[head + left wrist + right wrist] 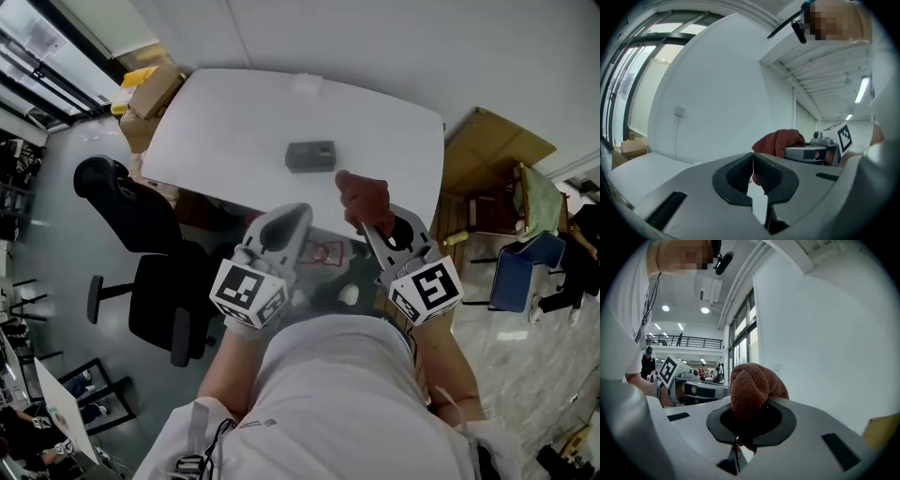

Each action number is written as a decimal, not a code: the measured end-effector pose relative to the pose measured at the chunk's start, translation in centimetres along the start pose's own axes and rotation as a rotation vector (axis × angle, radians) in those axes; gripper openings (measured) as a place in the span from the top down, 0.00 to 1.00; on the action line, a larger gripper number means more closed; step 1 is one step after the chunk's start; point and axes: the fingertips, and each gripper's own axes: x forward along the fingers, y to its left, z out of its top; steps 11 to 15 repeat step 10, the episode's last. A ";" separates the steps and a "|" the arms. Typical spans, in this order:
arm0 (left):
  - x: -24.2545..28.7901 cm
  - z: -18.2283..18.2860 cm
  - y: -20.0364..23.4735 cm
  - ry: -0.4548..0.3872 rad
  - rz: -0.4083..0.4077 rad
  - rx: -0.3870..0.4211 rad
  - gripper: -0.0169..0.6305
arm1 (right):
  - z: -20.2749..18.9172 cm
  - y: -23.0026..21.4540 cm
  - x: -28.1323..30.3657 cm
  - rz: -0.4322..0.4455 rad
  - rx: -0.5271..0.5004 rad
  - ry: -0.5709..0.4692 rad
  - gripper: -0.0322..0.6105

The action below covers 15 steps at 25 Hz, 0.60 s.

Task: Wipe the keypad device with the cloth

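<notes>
two grippers are held level and side by side in front of the person's chest, at the near edge of a white table (234, 112). the left gripper (289, 221) is seen with its jaws pressed together and nothing between them. the right gripper (367, 225) is clamped on a bunched rust-red cloth (364, 194), which stands up above its jaws. the grey keypad device (310, 156) is seen lying near the table's middle, apart from cloth and grippers.

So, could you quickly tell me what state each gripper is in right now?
Left gripper: closed, holding nothing.
Right gripper: closed on the cloth.
</notes>
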 end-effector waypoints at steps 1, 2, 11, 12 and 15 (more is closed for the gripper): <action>-0.2 -0.1 0.1 0.005 -0.004 0.002 0.96 | 0.0 0.2 0.0 -0.005 -0.007 0.002 0.89; -0.4 -0.2 0.2 0.009 -0.008 0.002 0.96 | 0.1 0.3 -0.1 -0.010 -0.010 0.001 0.89; -0.9 -0.4 0.7 0.011 -0.041 -0.008 0.96 | 0.0 0.9 0.0 -0.040 0.009 -0.003 0.89; -0.9 -0.4 0.7 0.011 -0.041 -0.008 0.96 | 0.0 0.9 0.0 -0.040 0.009 -0.003 0.89; -0.9 -0.4 0.7 0.011 -0.041 -0.008 0.96 | 0.0 0.9 0.0 -0.040 0.009 -0.003 0.89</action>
